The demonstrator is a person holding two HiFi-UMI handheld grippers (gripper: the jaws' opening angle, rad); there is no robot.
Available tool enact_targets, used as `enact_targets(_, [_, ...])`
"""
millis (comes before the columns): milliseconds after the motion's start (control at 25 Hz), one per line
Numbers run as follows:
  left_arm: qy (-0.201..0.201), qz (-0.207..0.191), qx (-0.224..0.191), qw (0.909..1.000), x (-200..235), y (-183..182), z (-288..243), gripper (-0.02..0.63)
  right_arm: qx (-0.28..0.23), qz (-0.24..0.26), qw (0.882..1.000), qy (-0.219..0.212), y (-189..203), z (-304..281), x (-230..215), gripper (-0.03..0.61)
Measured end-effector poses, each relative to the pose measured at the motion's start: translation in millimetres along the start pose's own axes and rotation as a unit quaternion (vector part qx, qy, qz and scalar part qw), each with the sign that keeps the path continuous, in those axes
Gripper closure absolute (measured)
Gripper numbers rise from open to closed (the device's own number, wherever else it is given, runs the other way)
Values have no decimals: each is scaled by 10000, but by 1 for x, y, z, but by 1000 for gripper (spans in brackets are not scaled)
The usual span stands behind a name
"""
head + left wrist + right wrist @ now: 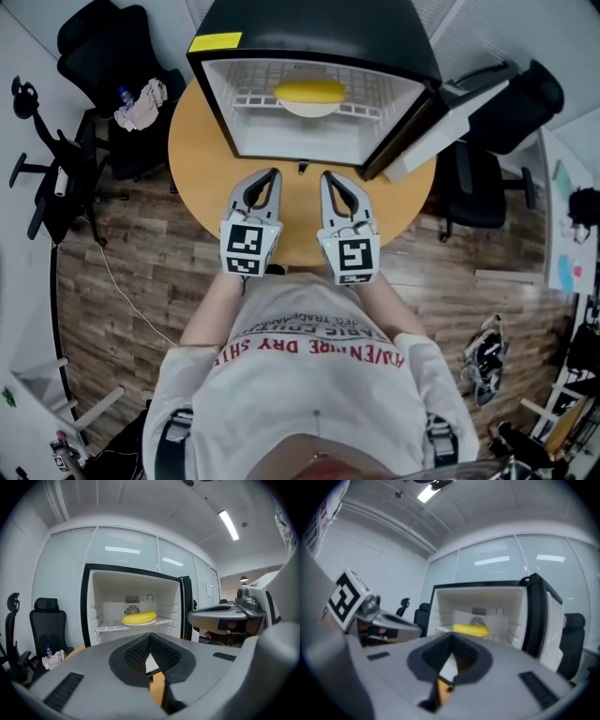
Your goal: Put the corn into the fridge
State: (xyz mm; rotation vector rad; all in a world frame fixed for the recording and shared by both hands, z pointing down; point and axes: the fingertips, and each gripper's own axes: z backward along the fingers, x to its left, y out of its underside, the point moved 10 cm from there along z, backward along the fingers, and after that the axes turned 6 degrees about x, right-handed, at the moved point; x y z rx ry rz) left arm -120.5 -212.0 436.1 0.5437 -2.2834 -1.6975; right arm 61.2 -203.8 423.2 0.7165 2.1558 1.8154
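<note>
The yellow corn (pixel 309 91) lies on a white plate (pixel 310 110) on the wire shelf of the small fridge (pixel 309 33), whose door (pixel 450 112) hangs open to the right. Both gripper views show the corn (pixel 139 617) (pixel 471 630) deep inside, straight ahead. My left gripper (pixel 273 174) and right gripper (pixel 325 176) hover side by side over the round wooden table (pixel 202 178), just in front of the fridge opening. Each is shut with nothing between its pads, seen up close for the left gripper (pixel 150 637) and the right gripper (pixel 451 637).
Black office chairs stand at the left (pixel 103 47) and right (pixel 487 187) of the table. A cloth and a bottle (pixel 141 103) rest on the left chair. A pair of shoes (pixel 486 352) lies on the wooden floor at the right.
</note>
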Motion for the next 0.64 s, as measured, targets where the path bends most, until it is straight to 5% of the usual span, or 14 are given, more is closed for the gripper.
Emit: enact_targets(640, [179, -94, -35, 9998, 5, -1, -13, 586, 56, -71, 9999, 95, 1, -13, -11, 551])
